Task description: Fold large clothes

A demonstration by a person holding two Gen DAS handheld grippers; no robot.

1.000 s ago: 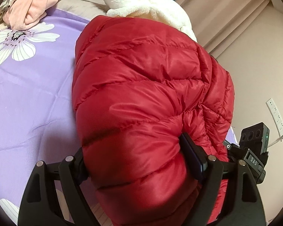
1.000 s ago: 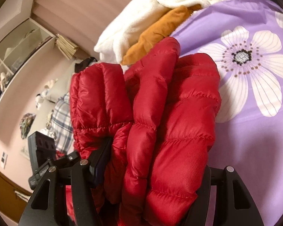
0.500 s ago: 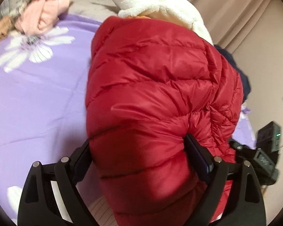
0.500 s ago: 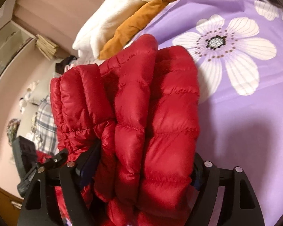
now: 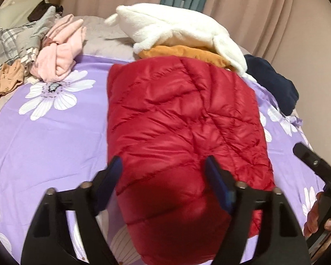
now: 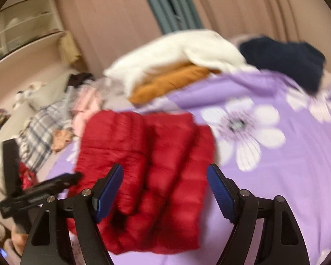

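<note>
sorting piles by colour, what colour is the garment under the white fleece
Orange-brown: the folded garment lies under the white fleece, clearest in the left wrist view.

A glossy red quilted puffer jacket (image 5: 185, 137) lies folded into a thick rectangular bundle on the purple floral sheet, filling the frame's center and lower middle.

purple floral bed (image 5: 44, 132), red jacket (image 5: 183, 119), clothes piles (image 5: 59, 50)
</note>
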